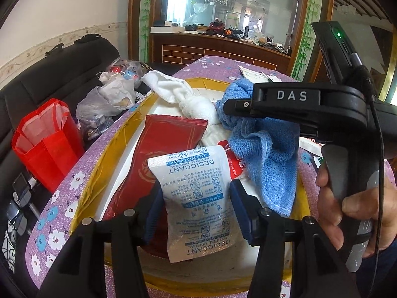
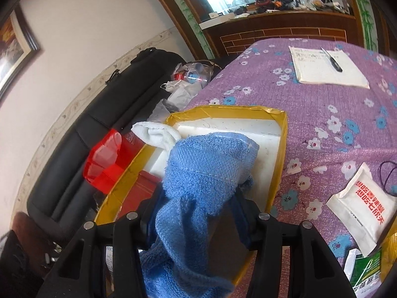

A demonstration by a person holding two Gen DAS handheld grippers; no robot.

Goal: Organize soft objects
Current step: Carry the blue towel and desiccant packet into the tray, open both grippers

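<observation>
A white foam box with a yellow-taped rim (image 1: 109, 154) (image 2: 280, 149) stands on the purple flowered table. Inside lie a long red packet (image 1: 161, 149), a white towel (image 1: 173, 89) (image 2: 153, 131) draped over the far rim, and a white desiccant pack (image 1: 198, 213) on top of the red packet. My left gripper (image 1: 197, 191) is open, its pads standing right at the pack's two long edges. My right gripper (image 2: 198, 196) (image 1: 238, 106) is shut on a blue towel (image 2: 198, 164) (image 1: 263, 149), which hangs over the box's right side. The towel hides most of the box floor in the right wrist view.
A red gift bag (image 1: 47, 144) and plastic bags (image 1: 109, 94) sit on the black sofa left of the table. On the cloth to the right lie a notepad with a pen (image 2: 327, 67), a white pack with red letters (image 2: 362, 206) and a green-and-white pack (image 2: 364, 270).
</observation>
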